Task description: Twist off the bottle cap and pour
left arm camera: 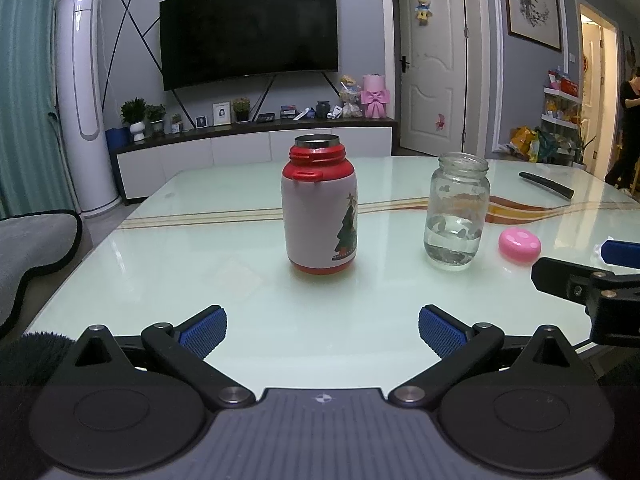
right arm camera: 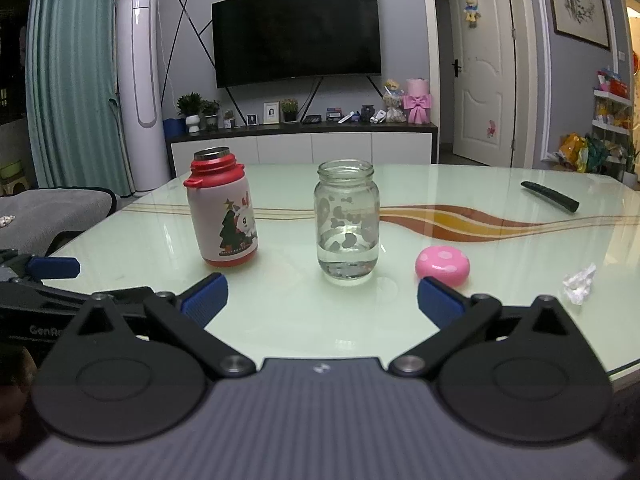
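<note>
A red and white bottle (left arm camera: 320, 208) with a Christmas tree picture stands upright on the glass table, its mouth open with no cap on; it also shows in the right wrist view (right arm camera: 224, 212). A clear glass jar (left arm camera: 457, 212) with some water in it stands to its right, also in the right wrist view (right arm camera: 347, 222). A pink dotted cap (left arm camera: 519, 245) lies on the table right of the jar, also in the right wrist view (right arm camera: 442, 265). My left gripper (left arm camera: 322, 330) is open and empty, short of the bottle. My right gripper (right arm camera: 322, 300) is open and empty, short of the jar.
A black remote (right arm camera: 550, 197) lies at the far right of the table (right arm camera: 280, 320). A crumpled white tissue (right arm camera: 579, 284) lies near the right edge. A grey cushion (left arm camera: 32, 244) sits left of the table. A TV cabinet stands behind.
</note>
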`<action>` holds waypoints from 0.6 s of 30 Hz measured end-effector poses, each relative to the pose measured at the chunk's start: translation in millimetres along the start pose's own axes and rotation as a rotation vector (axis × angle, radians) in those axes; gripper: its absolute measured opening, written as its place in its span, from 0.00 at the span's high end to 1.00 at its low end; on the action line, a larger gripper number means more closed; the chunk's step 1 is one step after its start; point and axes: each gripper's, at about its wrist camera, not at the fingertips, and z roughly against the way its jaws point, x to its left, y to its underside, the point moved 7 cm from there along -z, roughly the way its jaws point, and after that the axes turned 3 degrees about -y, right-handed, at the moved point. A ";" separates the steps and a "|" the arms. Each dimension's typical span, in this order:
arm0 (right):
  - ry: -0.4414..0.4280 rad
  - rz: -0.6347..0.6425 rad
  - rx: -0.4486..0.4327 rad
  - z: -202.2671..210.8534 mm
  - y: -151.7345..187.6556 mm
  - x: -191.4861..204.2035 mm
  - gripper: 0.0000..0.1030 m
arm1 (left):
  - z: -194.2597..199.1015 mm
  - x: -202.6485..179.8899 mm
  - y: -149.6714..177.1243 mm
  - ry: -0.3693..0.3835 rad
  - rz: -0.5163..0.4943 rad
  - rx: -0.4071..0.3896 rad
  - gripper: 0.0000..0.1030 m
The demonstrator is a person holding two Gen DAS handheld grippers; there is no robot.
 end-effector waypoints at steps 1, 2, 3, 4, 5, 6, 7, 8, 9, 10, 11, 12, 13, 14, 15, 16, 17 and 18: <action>0.001 0.000 -0.001 0.3 0.1 0.1 0.00 | 0.4 -0.4 0.0 0.001 -0.002 0.000 0.00; 0.002 0.000 -0.001 0.5 0.0 0.2 0.00 | 0.9 -0.7 0.0 0.001 -0.003 -0.001 0.00; 0.002 0.000 -0.001 0.7 0.0 0.4 0.00 | 1.3 -1.2 0.0 0.002 -0.004 -0.001 0.00; 0.003 0.000 -0.002 1.1 0.1 0.3 0.00 | 1.6 -1.9 0.3 0.002 -0.006 -0.001 0.00; 0.004 0.001 -0.003 1.4 0.3 0.1 0.00 | 1.9 -2.8 0.8 0.003 -0.009 -0.001 0.00; 0.007 0.001 -0.003 1.3 0.2 0.1 0.00 | 2.1 -3.5 0.9 0.005 -0.011 -0.001 0.00; 0.009 0.000 -0.004 1.1 0.1 0.0 0.00 | 2.1 -4.3 0.9 0.007 -0.013 -0.001 0.00; 0.010 -0.002 -0.003 1.3 0.5 -0.6 0.00 | 2.2 -5.2 0.9 0.009 -0.014 -0.001 0.00; 0.012 -0.004 -0.002 1.6 0.9 -1.3 0.00 | 2.2 -6.0 0.8 0.011 -0.016 -0.001 0.00; 0.016 -0.005 -0.004 2.2 0.6 -1.9 0.00 | 2.3 -6.8 0.8 0.013 -0.018 -0.001 0.00; 0.020 -0.006 -0.005 2.8 0.3 -2.5 0.00 | 2.3 -7.7 0.8 0.015 -0.020 -0.001 0.00; 0.022 -0.007 -0.006 3.3 0.5 -3.1 0.00 | 2.3 -8.4 0.8 0.017 -0.021 -0.001 0.00; 0.025 -0.008 -0.006 3.8 0.2 -4.0 0.00 | 1.9 -9.6 0.9 0.017 -0.022 -0.002 0.00; 0.027 -0.008 -0.005 4.0 0.4 -4.5 0.00 | 1.2 -11.1 1.1 0.018 -0.024 -0.003 0.00; 0.028 -0.009 -0.004 4.3 0.6 -5.1 0.00 | 1.0 -11.8 1.0 0.019 -0.026 -0.003 0.00; 0.029 -0.012 -0.004 4.0 0.6 -5.6 0.00 | 1.1 -12.6 0.9 0.020 -0.028 -0.003 0.00; 0.029 -0.014 -0.003 3.8 0.6 -6.2 0.00 | 1.1 -13.3 0.8 0.021 -0.030 -0.003 0.00; 0.033 -0.014 -0.005 4.3 0.5 -6.8 0.00 | 1.2 -14.0 0.7 0.022 -0.032 -0.003 0.00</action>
